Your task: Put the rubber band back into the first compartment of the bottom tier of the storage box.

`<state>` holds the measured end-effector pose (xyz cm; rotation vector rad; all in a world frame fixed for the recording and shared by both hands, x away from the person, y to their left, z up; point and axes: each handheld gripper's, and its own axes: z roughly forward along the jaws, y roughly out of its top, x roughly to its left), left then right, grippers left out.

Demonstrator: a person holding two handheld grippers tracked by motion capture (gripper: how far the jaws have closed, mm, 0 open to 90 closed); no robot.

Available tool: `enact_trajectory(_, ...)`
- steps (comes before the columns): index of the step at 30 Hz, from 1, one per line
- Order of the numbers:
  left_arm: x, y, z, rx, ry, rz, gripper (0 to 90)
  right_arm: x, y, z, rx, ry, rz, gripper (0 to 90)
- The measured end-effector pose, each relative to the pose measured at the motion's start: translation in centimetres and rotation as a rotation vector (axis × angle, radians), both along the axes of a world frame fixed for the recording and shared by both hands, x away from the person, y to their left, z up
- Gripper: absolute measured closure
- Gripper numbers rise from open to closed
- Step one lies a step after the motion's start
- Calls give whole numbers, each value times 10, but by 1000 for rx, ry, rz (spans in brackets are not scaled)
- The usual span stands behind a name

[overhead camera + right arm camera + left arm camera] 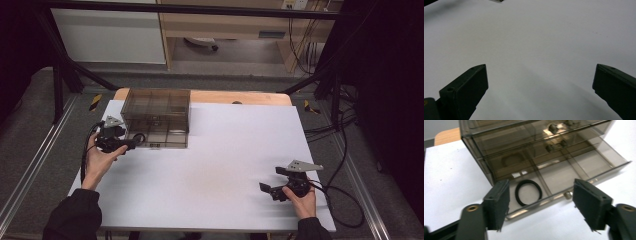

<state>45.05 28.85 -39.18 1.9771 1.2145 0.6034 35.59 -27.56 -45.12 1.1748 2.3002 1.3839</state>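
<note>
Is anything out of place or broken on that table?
Nothing looks damaged or spilled. The bottom drawer of the smoky plastic drawer box stands pulled out, with a black ring lying flat in one compartment.

I'm in a lab: black frame (200,9) over my worktop (225,165), cables (300,45) hanging behind, floor rails (30,170) alongside.

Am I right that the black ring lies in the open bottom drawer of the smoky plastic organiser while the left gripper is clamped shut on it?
Not quite: the left gripper is open, its jaws apart and clear of the black ring. The ring does lie loose in the open bottom drawer of the organiser, as the left gripper view shows.
</note>
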Motion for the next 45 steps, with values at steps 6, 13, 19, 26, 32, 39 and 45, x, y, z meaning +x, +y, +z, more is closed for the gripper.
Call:
enact_trajectory(6, -14, -2, -5, -29, -24, -34, 213, 0, 0, 0, 0, -2, 1, 7)
enact_trajectory(13, -29, -6, -9, -38, -37, -85, 121, 0, 0, 0, 0, 0, 0, 7)
enact_trajectory(19, -43, -8, -15, -35, -40, -106, 78, 0, 0, 0, 0, 1, 0, 7)
enact_trajectory(26, -59, -5, -26, -42, -40, -122, 68, 0, 0, 0, 1, 2, 0, 6)
enact_trajectory(32, -73, 0, -36, -54, -36, -129, 68, 0, 0, 0, -1, 1, 1, 7)
enact_trajectory(39, -86, 4, -44, -70, -37, -141, 67, 0, 1, -1, -2, 3, 3, 6)
enact_trajectory(45, -92, 5, -53, -68, -25, -165, 54, 0, 1, -1, -3, 7, 1, 6)
